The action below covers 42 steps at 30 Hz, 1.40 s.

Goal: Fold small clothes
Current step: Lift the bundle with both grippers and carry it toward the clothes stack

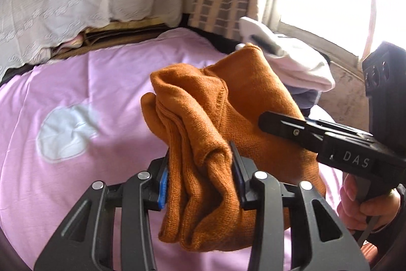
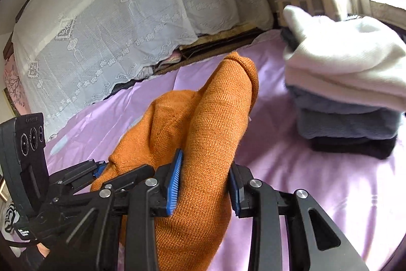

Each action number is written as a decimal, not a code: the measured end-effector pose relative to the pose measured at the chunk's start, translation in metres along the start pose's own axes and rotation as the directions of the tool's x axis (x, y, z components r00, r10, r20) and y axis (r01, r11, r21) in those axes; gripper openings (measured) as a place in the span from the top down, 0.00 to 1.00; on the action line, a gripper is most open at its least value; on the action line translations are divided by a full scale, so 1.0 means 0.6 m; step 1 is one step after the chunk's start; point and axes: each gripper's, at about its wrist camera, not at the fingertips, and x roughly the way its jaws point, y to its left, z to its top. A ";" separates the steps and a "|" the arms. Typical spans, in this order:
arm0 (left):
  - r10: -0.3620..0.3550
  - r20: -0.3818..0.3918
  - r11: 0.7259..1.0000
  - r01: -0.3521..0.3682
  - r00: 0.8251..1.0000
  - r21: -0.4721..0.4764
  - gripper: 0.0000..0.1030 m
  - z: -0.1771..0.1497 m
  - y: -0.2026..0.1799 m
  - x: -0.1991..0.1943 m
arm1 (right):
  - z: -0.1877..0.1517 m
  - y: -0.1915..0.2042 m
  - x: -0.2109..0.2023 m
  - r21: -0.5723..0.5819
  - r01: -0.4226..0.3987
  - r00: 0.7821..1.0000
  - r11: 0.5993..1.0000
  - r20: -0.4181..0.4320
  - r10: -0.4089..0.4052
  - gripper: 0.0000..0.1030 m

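Between your left gripper's (image 1: 200, 179) pads sits the bundled orange knit garment (image 1: 215, 118), clamped and lifted off the pink bedspread (image 1: 76, 83). Your right gripper (image 2: 205, 184) pinches the same bundle. Its long axis runs toward 12 o'clock; the folded stack (image 2: 347, 93) lies at 2 o'clock, nearer your right.

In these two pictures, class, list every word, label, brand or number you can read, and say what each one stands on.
"DAS": raised letters on the black body of the right tool, seen from the left wrist view.
Small print at the top of the black camera block on the left tool: too blurred to read.
White label text low on that same block: too small to read.
Nothing is printed on the orange knit garment.
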 end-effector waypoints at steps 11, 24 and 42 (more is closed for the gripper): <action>-0.039 0.090 0.999 0.038 0.995 0.019 0.63 0.132 -0.090 -0.009 | 0.117 -0.009 -0.108 -0.112 0.031 0.986 0.993 0.167 -0.012 0.68; -0.040 0.155 0.990 0.018 0.987 0.141 0.63 0.306 -0.224 0.065 | 0.249 -0.183 -0.147 0.016 0.044 0.953 0.999 0.299 -0.047 0.69; -0.026 0.044 0.982 0.017 0.999 0.190 0.70 0.309 -0.271 0.248 | 0.233 -0.350 -0.053 0.162 0.123 0.966 0.979 0.206 -0.155 0.73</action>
